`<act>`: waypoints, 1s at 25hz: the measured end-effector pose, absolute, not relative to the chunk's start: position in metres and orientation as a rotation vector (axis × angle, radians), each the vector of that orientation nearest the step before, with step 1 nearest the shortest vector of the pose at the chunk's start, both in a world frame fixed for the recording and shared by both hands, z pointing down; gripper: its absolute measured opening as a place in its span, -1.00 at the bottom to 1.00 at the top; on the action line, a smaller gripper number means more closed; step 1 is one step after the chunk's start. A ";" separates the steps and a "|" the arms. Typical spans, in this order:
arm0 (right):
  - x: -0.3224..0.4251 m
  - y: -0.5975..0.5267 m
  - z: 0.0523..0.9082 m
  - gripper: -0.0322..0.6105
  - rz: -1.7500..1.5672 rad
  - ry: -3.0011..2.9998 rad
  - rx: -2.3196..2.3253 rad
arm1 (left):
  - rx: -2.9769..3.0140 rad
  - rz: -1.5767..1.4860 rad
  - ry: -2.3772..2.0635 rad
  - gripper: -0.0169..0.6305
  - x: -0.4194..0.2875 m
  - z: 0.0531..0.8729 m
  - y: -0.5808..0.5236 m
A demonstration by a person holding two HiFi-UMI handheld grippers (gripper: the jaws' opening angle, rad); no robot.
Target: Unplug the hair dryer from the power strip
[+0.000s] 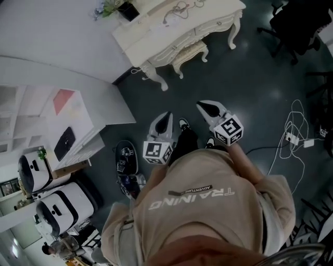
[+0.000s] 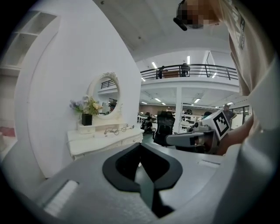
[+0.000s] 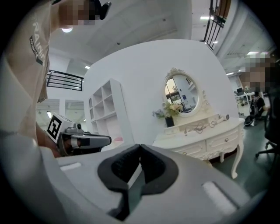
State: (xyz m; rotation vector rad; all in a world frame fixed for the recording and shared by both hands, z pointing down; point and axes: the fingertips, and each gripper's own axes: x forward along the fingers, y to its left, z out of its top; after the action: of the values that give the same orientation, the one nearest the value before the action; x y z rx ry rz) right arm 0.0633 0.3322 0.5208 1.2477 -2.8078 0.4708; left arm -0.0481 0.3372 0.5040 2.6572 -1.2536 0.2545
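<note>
Your left gripper (image 2: 141,145): jaws pressed together, empty. Your right gripper (image 3: 139,146): same. Hair dryer (image 3: 225,117) seems to lie on right end of dressing table (image 3: 218,142), well ahead of you. Cord likely limp, plug stiff: pinch plug body, never cord.

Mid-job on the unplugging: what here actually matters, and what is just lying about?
Job: pale hair dryer and its looped cord on the cream dressing table; left hand-held gripper and right hand-held gripper, both shut, empty.

Lying about: cream padded stool; black office chair; white shelf unit; black vase of flowers; tangle of white cables on the dark floor, apart from the table.
</note>
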 end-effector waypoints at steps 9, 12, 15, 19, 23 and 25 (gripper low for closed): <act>0.020 0.231 0.476 -0.89 0.308 -2.761 1.334 | 2.793 0.149 -1.114 -0.93 -0.075 0.473 0.211; 0.005 0.202 0.475 -0.89 0.300 -2.739 1.394 | 2.859 0.163 -1.058 -0.93 -0.085 0.475 0.181; -0.012 0.181 0.484 -0.89 0.325 -2.718 1.415 | 2.889 0.164 -1.022 -0.93 -0.097 0.479 0.155; -0.029 0.155 0.488 -0.89 0.344 -2.697 1.403 | 2.868 0.149 -1.026 -0.93 -0.116 0.480 0.125; -0.032 0.130 0.488 -0.89 0.350 -2.685 1.423 | 2.820 0.170 -1.024 -0.93 -0.127 0.494 0.103; -0.030 0.122 0.492 -0.89 0.363 -2.680 1.422 | 2.805 0.179 -1.025 -0.93 -0.126 0.499 0.095</act>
State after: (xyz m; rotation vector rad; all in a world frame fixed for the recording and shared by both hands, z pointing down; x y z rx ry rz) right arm -0.0299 0.1218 0.4922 1.4221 -2.6801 0.3628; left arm -0.1260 0.0946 0.4987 2.8052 -1.0246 0.1794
